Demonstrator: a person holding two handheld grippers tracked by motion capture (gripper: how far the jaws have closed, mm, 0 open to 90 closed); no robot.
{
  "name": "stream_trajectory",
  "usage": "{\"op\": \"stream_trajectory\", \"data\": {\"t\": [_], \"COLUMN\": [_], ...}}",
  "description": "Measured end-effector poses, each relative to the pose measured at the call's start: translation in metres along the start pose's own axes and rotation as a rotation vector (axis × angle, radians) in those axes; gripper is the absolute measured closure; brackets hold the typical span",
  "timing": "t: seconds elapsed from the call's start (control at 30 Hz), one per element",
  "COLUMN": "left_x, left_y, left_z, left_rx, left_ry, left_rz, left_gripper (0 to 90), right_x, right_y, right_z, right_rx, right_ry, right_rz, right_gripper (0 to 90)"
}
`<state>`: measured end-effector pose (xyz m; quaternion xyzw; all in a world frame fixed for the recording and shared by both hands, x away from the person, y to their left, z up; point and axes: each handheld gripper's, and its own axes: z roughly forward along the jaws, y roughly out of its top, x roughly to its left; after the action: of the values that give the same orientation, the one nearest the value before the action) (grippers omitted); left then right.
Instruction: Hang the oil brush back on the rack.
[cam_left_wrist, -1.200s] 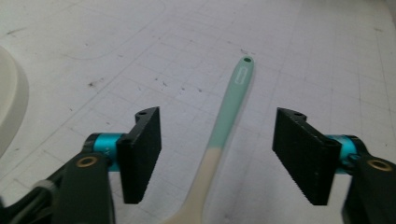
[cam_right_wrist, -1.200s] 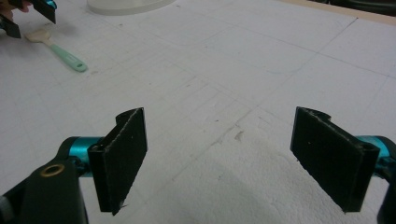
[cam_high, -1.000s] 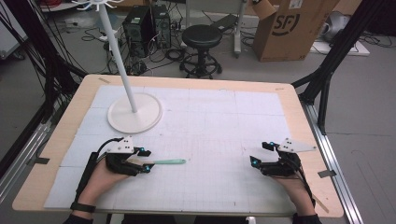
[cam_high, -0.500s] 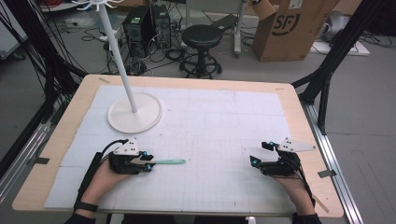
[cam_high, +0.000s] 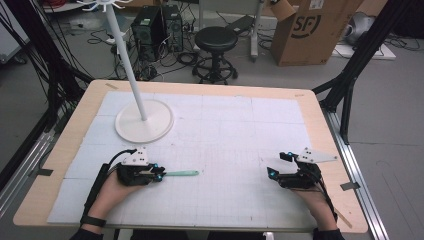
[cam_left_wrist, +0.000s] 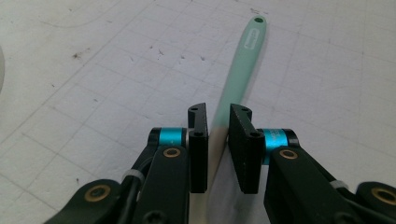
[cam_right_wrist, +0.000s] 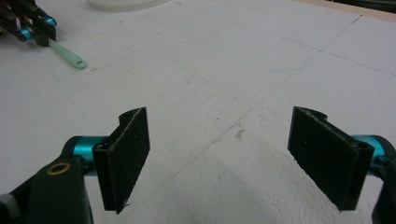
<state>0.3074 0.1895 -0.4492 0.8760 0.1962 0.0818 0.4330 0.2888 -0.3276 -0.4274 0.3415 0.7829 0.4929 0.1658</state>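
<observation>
High view pictures place the left gripper (cam_high: 159, 174) low on the near left of the table (cam_high: 310, 107), with a mint-green tool handle (cam_high: 181, 173) reaching out ahead of its tips toward the table's middle. Seen along the left gripper (cam_left_wrist: 217, 135) in its own view, the jaws are drawn narrow around the near end of the handle (cam_left_wrist: 243, 65), which runs straight on ahead of them to a small hanging hole at its far tip; whether the pads press it firmly cannot be told. The right gripper (cam_right_wrist: 233, 154) is held wide with nothing between its jaws, well apart from the handle (cam_right_wrist: 67, 54), which lies far ahead and to its left.

The step is judged to be a pick-up of the handle. It would be done well if the grip were made square across the shaft and seated deep in the pads before any lift, so the long free end is kept from swinging.

A white gridded mat (cam_high: 235, 135), scuffed in places, is laid over the table. A white stand (cam_high: 142, 120) is set ahead of the left gripper; beyond the table a stool (cam_high: 216, 40), a cardboard box (cam_high: 312, 30) and cables on the floor are seen.
</observation>
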Motion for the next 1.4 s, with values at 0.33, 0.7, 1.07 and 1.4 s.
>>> {"op": "stream_trajectory", "data": {"t": [0.33, 0.7, 1.07, 1.4], "left_x": [0.001, 0.005, 0.010, 0.015], "left_y": [0.000, 0.002, 0.007, 0.021], "left_z": [-0.001, -0.014, -0.042, -0.079], "left_rx": [-0.007, -0.087, -0.183, -0.226], "left_ry": [-0.018, -0.013, 0.040, 0.079], "left_rz": [-0.019, -0.073, -0.127, -0.149], "left_gripper": [81.6, 81.8, 81.9, 81.8], "right_x": [0.000, 0.000, -0.001, -0.001], "right_y": [0.000, 0.000, 0.000, -0.001], "right_z": [-0.001, -0.001, -0.001, 0.000], "right_rx": [0.000, 0.000, -0.004, 0.006], "right_ry": [0.001, 0.000, -0.007, -0.005], "right_rz": [0.006, 0.006, 0.005, 0.010], "right_gripper": [20.2, 20.5, 20.6, 20.6]}}
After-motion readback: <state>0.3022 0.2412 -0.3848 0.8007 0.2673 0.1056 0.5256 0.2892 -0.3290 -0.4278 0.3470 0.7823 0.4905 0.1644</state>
